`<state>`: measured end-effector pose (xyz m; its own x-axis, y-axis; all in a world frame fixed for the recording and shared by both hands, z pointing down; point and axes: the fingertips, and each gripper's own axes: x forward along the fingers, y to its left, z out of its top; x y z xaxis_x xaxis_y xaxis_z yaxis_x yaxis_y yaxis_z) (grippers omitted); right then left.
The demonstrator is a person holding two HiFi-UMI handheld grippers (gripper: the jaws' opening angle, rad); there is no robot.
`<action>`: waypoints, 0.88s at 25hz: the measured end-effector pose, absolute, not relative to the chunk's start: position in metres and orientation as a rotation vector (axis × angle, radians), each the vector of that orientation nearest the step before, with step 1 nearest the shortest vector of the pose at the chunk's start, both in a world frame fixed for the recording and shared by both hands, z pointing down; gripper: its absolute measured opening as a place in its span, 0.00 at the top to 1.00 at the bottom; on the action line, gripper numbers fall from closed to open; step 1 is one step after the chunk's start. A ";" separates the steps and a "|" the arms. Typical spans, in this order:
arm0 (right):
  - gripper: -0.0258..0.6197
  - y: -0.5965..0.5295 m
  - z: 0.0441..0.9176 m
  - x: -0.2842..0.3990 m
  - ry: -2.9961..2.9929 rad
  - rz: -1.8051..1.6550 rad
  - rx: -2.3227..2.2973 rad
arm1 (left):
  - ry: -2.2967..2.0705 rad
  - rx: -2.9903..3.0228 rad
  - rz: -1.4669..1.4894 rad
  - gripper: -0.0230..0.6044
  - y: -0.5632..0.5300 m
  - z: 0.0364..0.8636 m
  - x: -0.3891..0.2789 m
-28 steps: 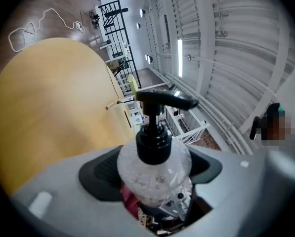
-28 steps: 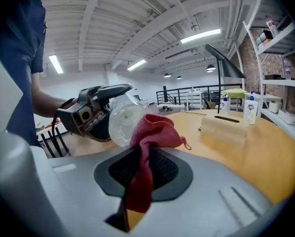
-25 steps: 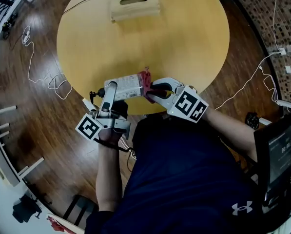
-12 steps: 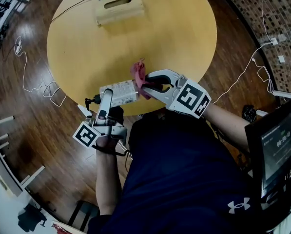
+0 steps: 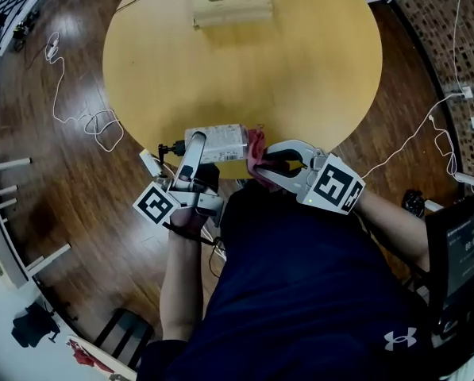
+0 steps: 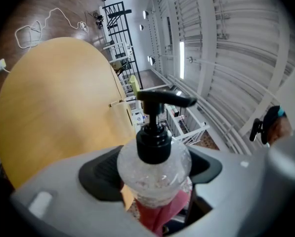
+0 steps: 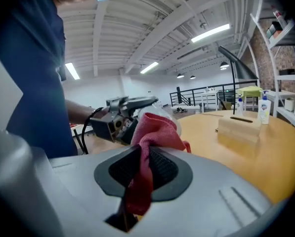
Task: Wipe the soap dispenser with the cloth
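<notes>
Round yellow table [image 5: 300, 62], soap dispenser [image 5: 221, 143] perhaps overhanging, plank floor [image 5: 54, 205], loose cables [image 5: 102, 125]

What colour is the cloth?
Pinkish red. The cloth shows best in the right gripper view.

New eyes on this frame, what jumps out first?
The clear soap dispenser with its black pump, held sideways in the left gripper over the near edge of the round wooden table. Right beside it, a red cloth, pinched between the fingers of the right gripper, sits at the bottle's base end. A pale wooden block lies at the table's far side.
</notes>
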<state>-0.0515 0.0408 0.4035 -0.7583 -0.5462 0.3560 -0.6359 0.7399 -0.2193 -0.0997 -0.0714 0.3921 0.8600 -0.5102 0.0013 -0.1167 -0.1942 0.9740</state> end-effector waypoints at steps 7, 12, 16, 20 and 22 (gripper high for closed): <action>0.87 -0.008 0.390 -0.007 -2.673 0.492 1.168 | -0.438 1.736 -0.379 0.38 -0.065 0.393 -0.094; 0.87 -0.020 0.447 0.024 -2.418 0.691 1.305 | -0.572 1.972 -0.180 0.38 -0.063 0.398 -0.080; 0.87 -0.027 0.486 0.054 -2.191 0.877 1.428 | -0.788 2.331 0.174 0.38 -0.081 0.415 -0.076; 0.87 -0.036 0.514 0.073 -2.049 0.920 1.429 | -0.895 2.574 0.530 0.38 -0.100 0.447 -0.069; 0.87 -0.044 0.529 0.077 -1.992 0.887 1.388 | -0.933 2.625 0.676 0.38 -0.111 0.469 -0.068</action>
<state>0.0772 -0.0441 0.5287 -0.3160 -0.5837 0.7479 -0.9464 0.2494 -0.2052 -0.0677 -0.1112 0.4692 0.6832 -0.5205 0.5121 -0.6487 -0.7546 0.0985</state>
